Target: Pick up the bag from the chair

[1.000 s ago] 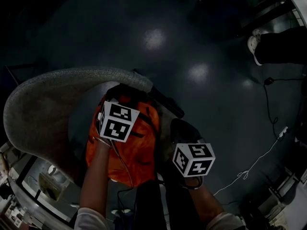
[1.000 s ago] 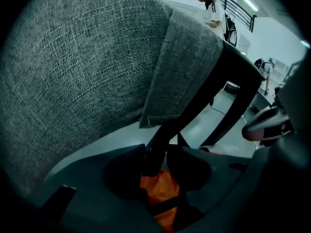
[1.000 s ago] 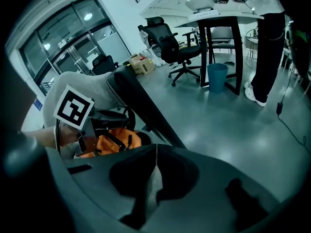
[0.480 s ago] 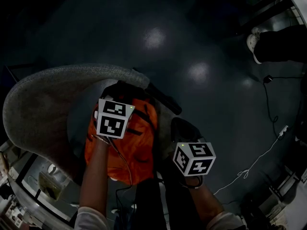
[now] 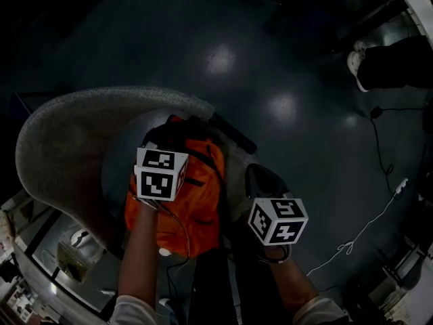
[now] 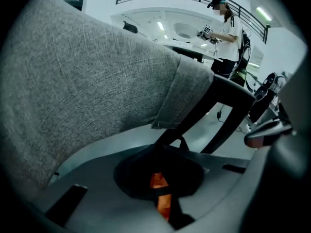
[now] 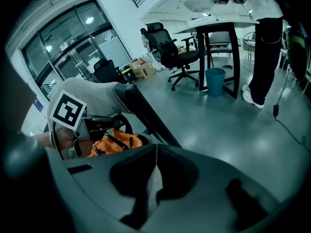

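Floor [image 5: 270, 66]: dark and glossy in the head view, with pale light spots, a white cable [image 5: 365, 225] at the right and a bystander's shoe [image 5: 355, 61] near the top corner.
Chair [image 5: 61, 147]: a grey fabric shell curves round the left; the orange bag [image 5: 196, 202] lies in its seat.
Left gripper [image 5: 170, 128]: it sits at the bag's top end. Compared with a second ago, its marker cube and the bag's top have come up a little toward the backrest.
Right gripper [image 5: 260, 178]: it hangs just beside the bag's right edge, apart from it, and is where it was a second ago.
Left gripper view: the jaws have just been closing and now stand together, clamped on the bag. Orange cloth and a black strap [image 6: 163, 193] are pinched between them, with the grey backrest behind.
Right gripper view: the jaws are together with nothing between them. The bag and the other gripper show beyond at the left, with an office chair [image 7: 170, 47] and a blue bin [image 7: 215, 79] far off.
Meaning: the grasp appears made and the lift barely begun. Most of the bag probably still rests on the seat, so a steady raise is what remains.
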### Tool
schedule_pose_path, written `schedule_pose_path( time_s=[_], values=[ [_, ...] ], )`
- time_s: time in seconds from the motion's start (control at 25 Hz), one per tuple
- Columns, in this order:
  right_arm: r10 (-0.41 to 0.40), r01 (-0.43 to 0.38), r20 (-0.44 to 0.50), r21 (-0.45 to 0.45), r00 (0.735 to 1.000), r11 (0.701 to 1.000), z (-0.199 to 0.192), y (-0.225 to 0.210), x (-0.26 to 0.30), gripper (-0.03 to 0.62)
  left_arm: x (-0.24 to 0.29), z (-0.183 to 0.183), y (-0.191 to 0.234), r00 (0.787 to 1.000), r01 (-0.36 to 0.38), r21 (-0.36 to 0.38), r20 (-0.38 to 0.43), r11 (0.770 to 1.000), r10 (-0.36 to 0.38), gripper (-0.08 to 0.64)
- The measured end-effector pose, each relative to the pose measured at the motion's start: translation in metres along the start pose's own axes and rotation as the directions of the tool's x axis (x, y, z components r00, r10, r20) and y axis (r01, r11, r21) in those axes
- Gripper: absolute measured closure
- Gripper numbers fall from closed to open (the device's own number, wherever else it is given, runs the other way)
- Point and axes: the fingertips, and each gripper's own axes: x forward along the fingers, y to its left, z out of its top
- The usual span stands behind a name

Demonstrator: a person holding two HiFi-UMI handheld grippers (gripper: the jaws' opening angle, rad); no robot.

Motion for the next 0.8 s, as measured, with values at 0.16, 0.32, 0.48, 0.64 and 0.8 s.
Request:
schedule_pose_path(
  time_s=[0.16, 0.32, 0.48, 0.64, 0.8],
  values=[
    [0.013, -0.012, 0.016, -0.014, 1.000, 1.000, 0.004, 0.012, -0.008, 0.559, -0.017, -0.006, 0.001, 0.999, -0.036, -0.016, 0.019, 0.999, 0.037, 0.538],
    [0.021, -0.020, 0.022, -0.046, 1.000, 0.999, 0.006, 0.024, -0.014, 0.559, -0.036, -0.010, -0.001, 0.998, -0.050, -0.039, 0.033, 0.998, 0.052, 0.538],
    [0.022, -0.020, 0.036, -0.062, 0.999, 0.998, 0.008, 0.032, -0.024, 0.560, -0.061, -0.011, -0.004, 0.995, -0.069, -0.067, 0.063, 0.995, 0.073, 0.538],
    [0.027, -0.024, 0.050, -0.061, 0.998, 0.998, 0.007, 0.042, -0.035, 0.560, -0.086, -0.014, -0.013, 0.991, -0.079, -0.098, 0.096, 0.992, 0.088, 0.540],
    [0.039, -0.034, 0.064, -0.074, 0.997, 0.997, 0.005, 0.055, -0.047, 0.560, -0.109, -0.015, -0.022, 0.986, -0.086, -0.128, 0.129, 0.988, 0.102, 0.540]
  ],
)
